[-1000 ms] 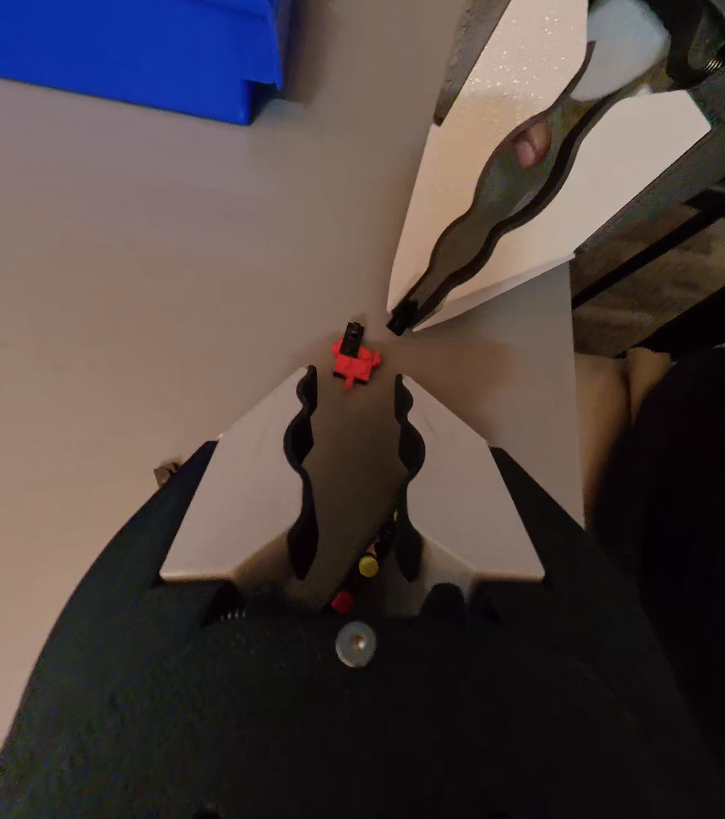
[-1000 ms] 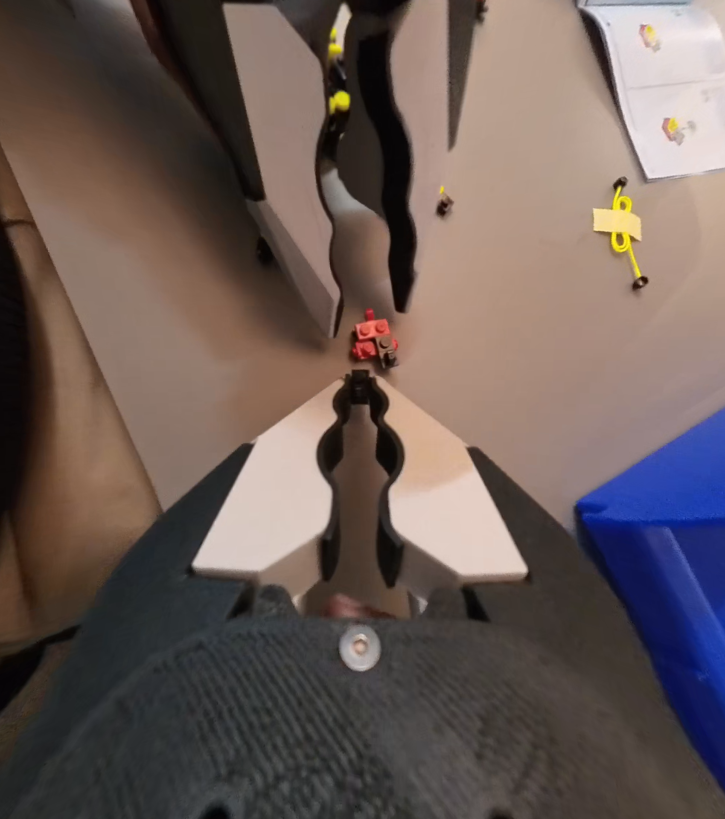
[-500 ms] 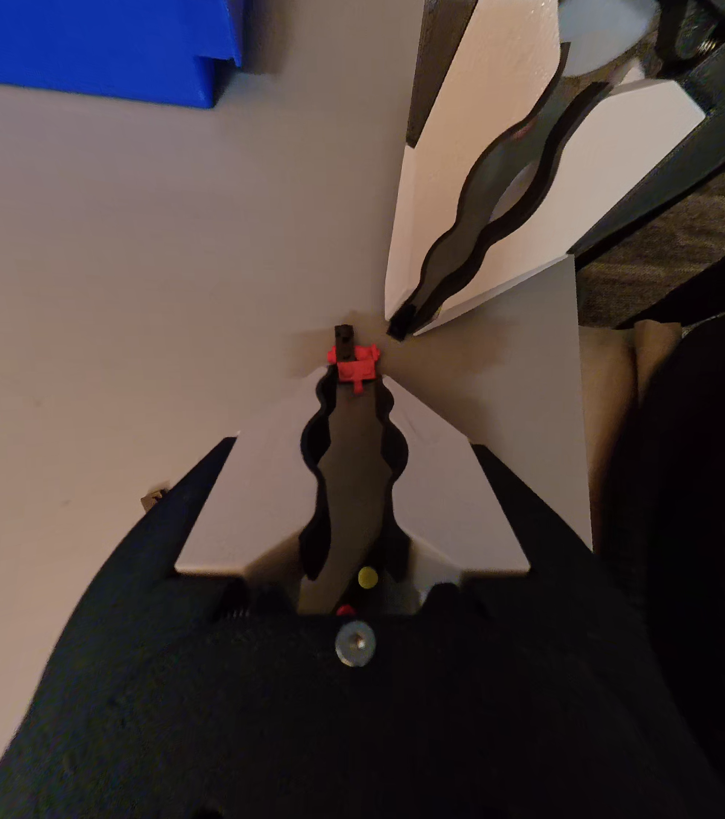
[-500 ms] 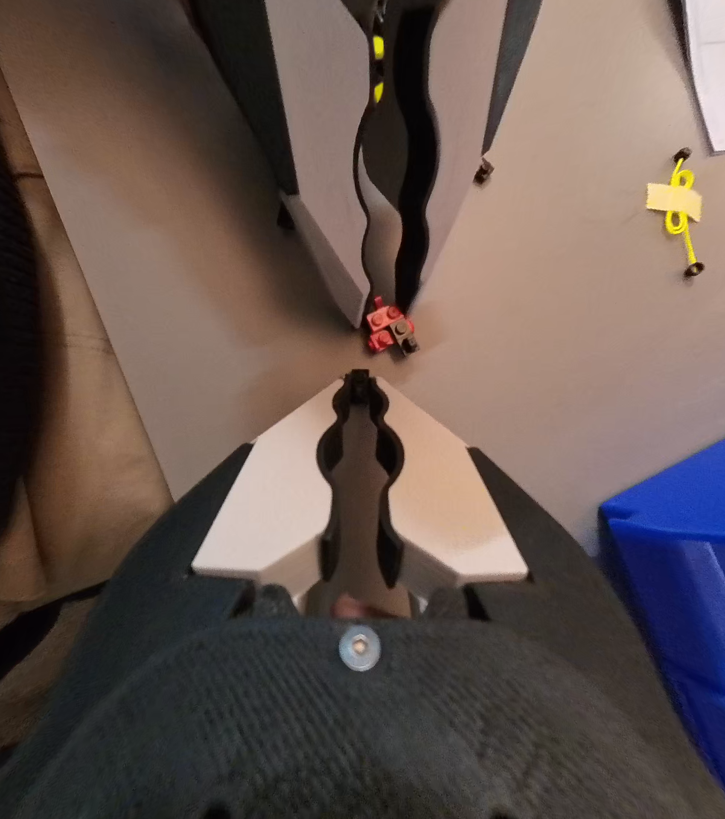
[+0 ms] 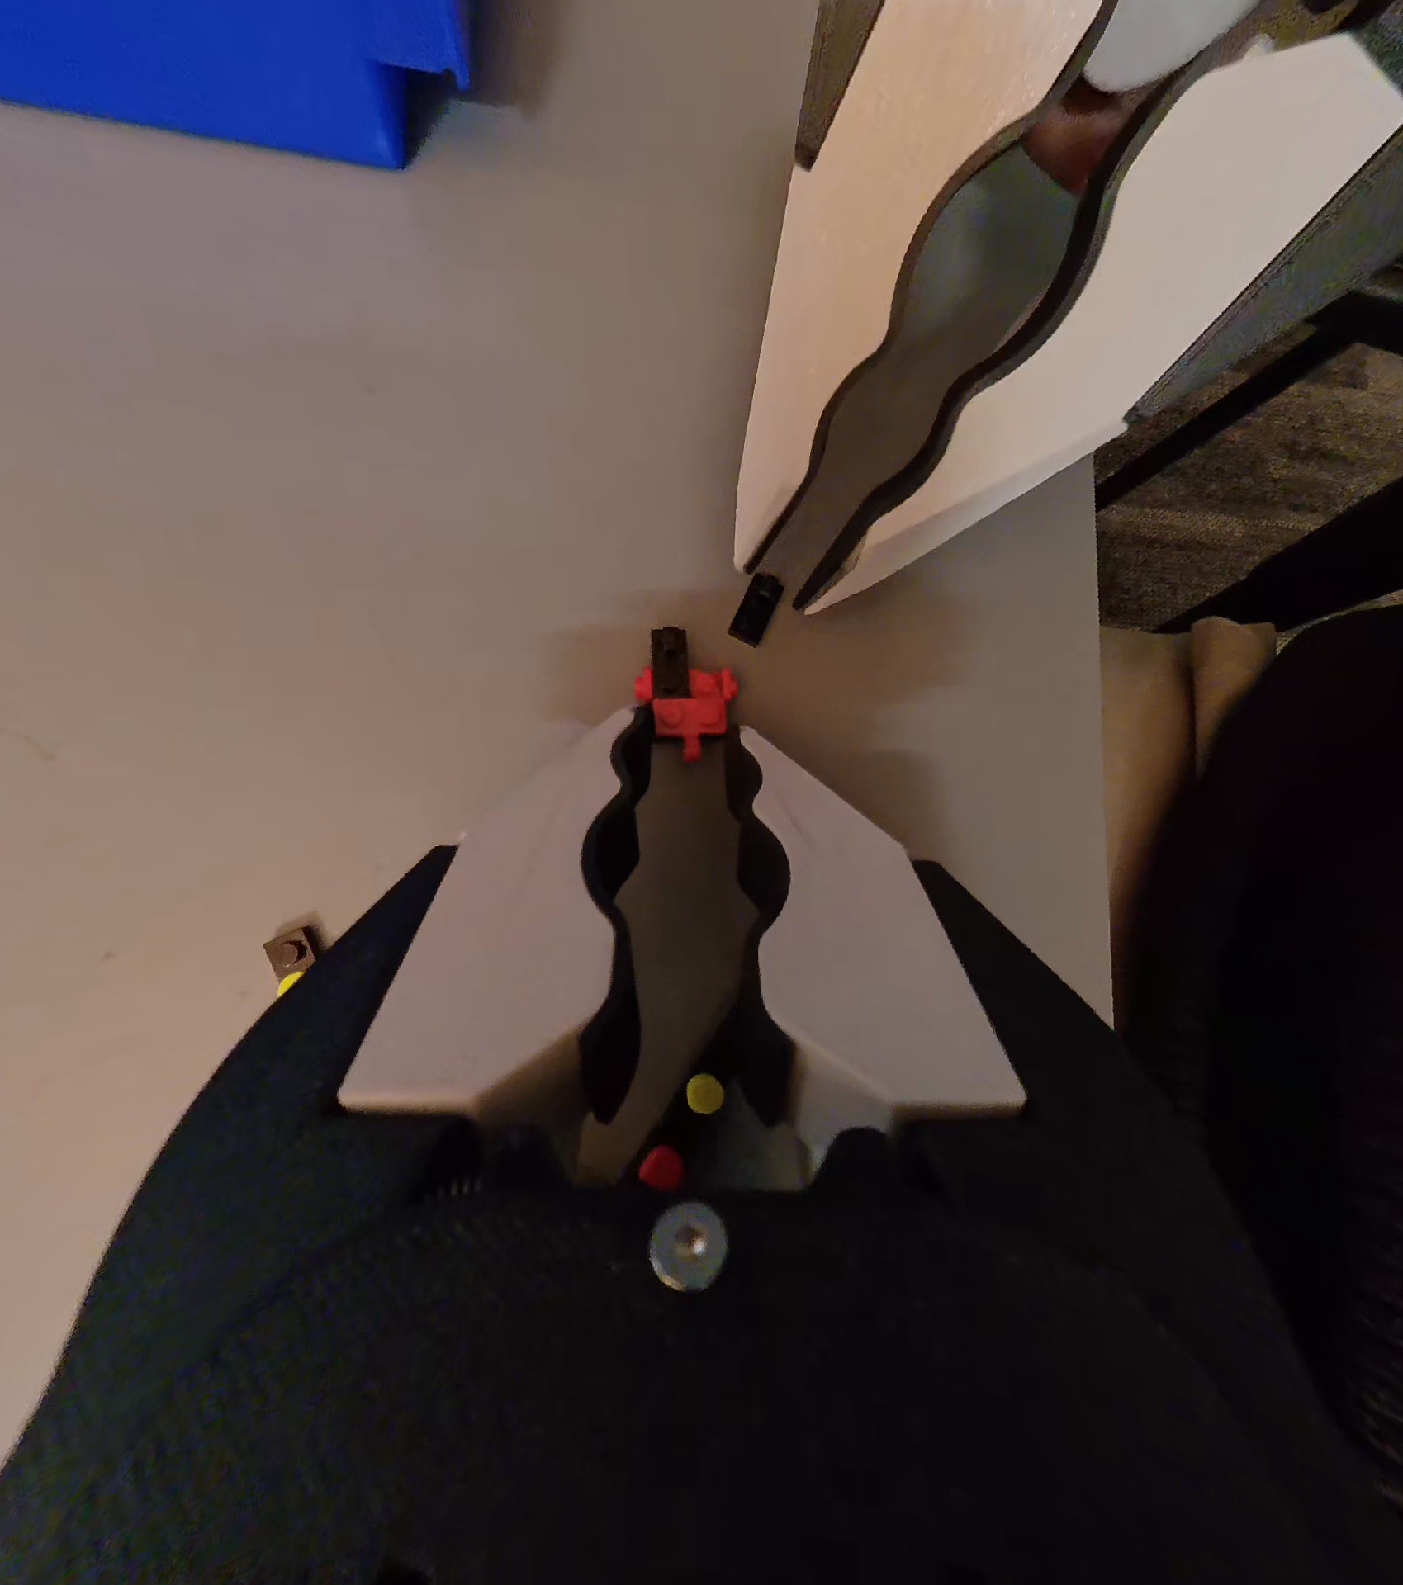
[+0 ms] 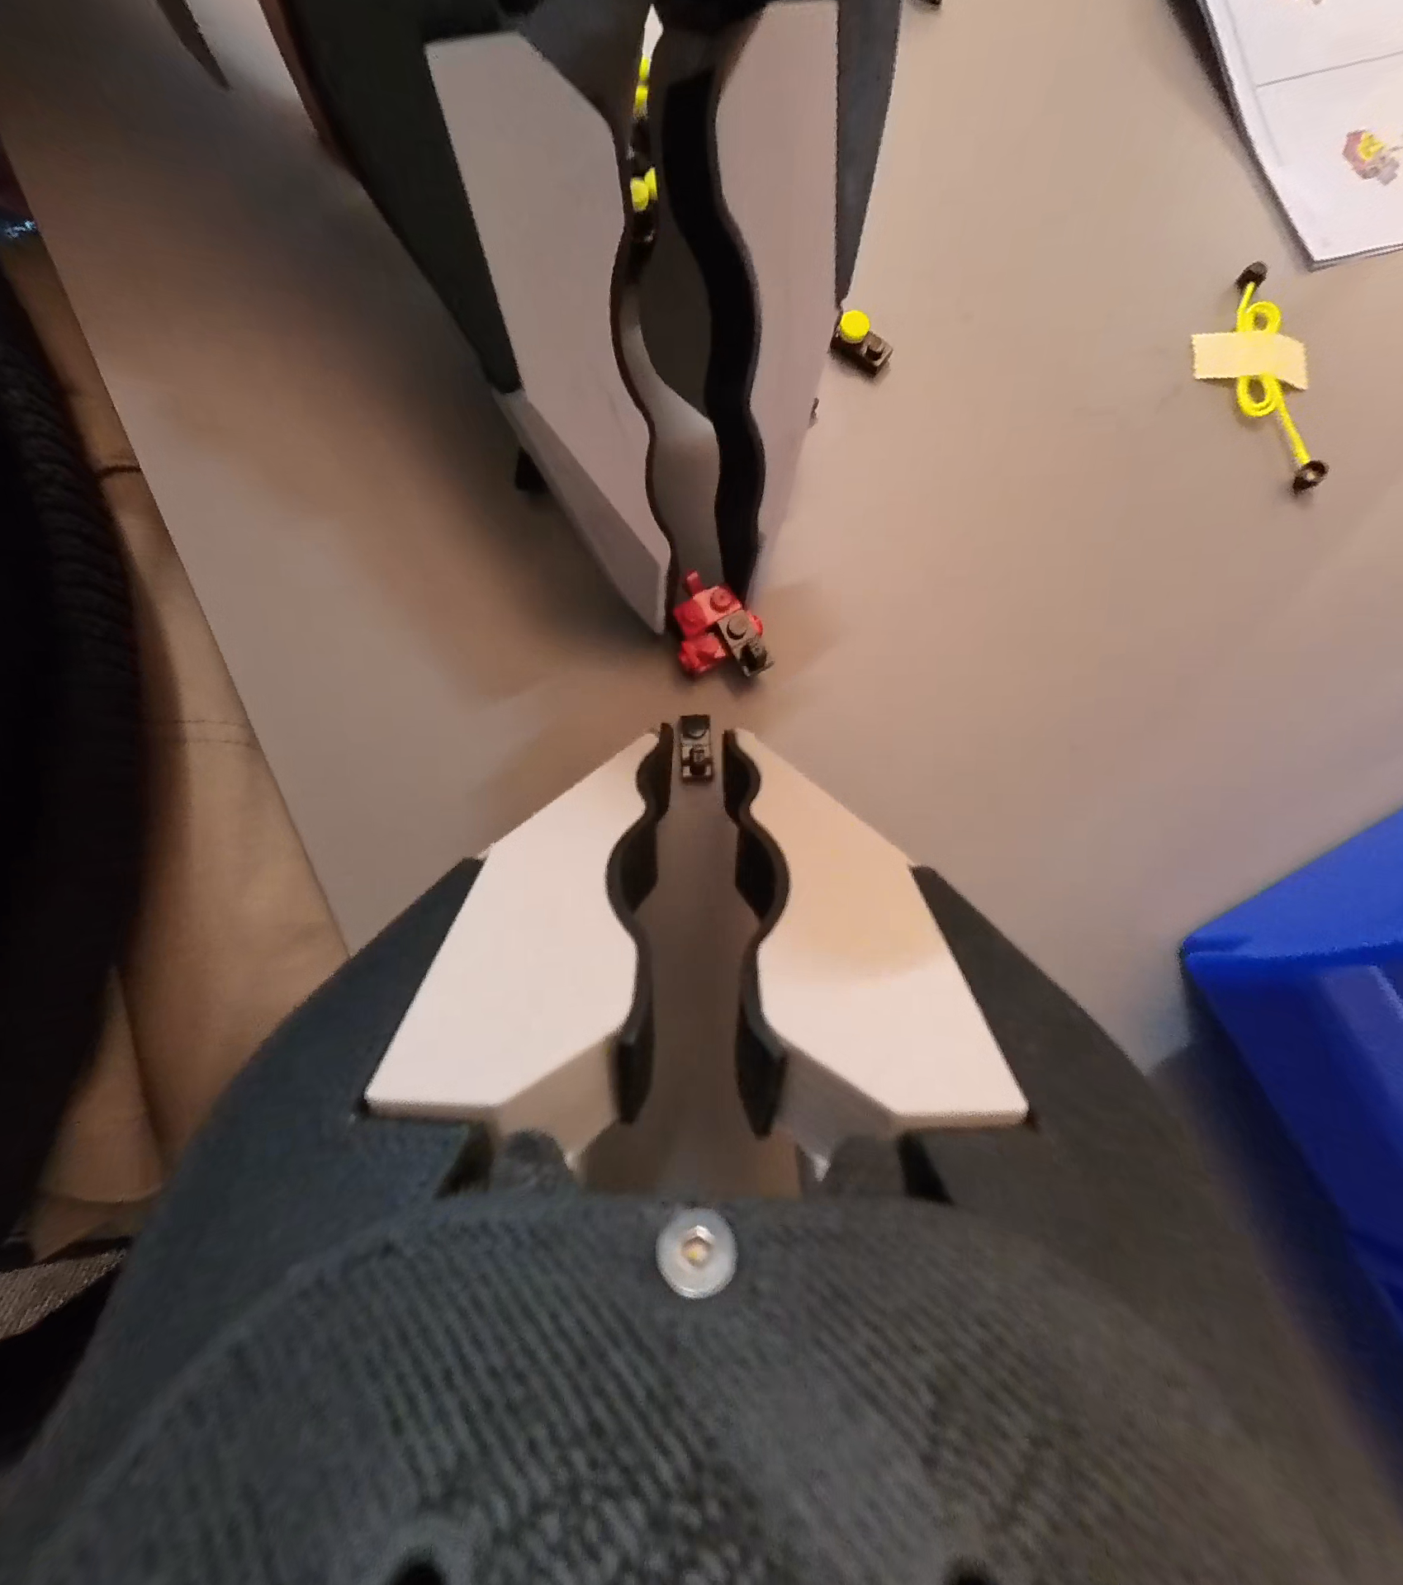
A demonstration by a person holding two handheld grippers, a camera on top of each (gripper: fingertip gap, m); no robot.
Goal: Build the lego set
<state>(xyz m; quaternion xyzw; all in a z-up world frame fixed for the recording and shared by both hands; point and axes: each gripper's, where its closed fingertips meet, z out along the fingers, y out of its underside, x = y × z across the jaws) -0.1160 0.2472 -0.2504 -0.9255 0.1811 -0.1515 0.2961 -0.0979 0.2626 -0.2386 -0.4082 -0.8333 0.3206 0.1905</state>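
My left gripper (image 5: 685,731) is shut on a small red brick assembly (image 5: 687,705) with a black piece on top, low over the grey table (image 5: 251,515). It also shows in the right wrist view (image 6: 710,587), gripping the red assembly (image 6: 706,630). My right gripper (image 6: 696,739) is slightly open. A small black piece (image 6: 696,750) lies between its tips with a gap on each side. In the left wrist view the right gripper (image 5: 775,590) comes in from the upper right, with the black piece (image 5: 756,619) just off its tips, next to the red assembly.
A blue bin (image 6: 1350,1072) stands at the right, and shows at the top left in the left wrist view (image 5: 166,69). An instruction sheet (image 6: 1350,129), a taped yellow cord (image 6: 1255,377) and a yellow-and-black piece (image 6: 861,339) lie farther off. The table edge (image 5: 1101,772) is close by. My two grippers' fingertips are within a few centimetres of each other.
My left gripper has closed on the red assembly. My right gripper, shut on the small black piece before, has opened a little and the piece now sits loose between its tips.
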